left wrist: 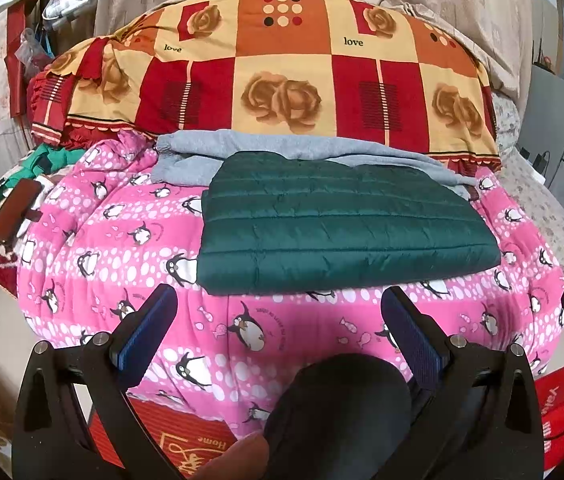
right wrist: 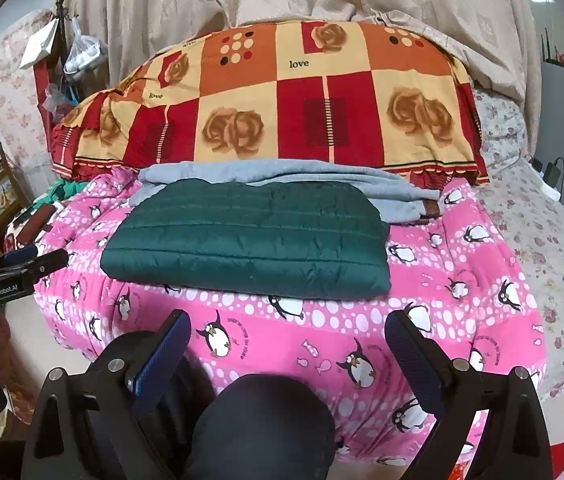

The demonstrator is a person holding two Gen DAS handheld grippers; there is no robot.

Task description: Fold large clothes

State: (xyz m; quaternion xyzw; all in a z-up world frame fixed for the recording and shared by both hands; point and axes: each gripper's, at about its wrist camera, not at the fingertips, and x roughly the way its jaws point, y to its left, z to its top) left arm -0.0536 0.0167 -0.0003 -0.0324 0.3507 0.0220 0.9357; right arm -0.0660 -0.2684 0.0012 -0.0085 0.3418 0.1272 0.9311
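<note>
Hovering both spread, empty: left tongs (left wrist: 278,312), right tongs (right wrist: 288,338). Sitting straight ahead, folded green jacket (left wrist: 342,224), long axis crosswise; neither side clearly nearer.

Black gripper (left wrist: 278,312), blue pads (left wrist: 412,336)

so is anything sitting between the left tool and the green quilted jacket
Nothing visible does. The left tool is open and held back from the bed, and only bare pink penguin blanket lies between its fingers and the near edge of the folded green quilted jacket. The grey garment lies behind the jacket, not in front.
</note>
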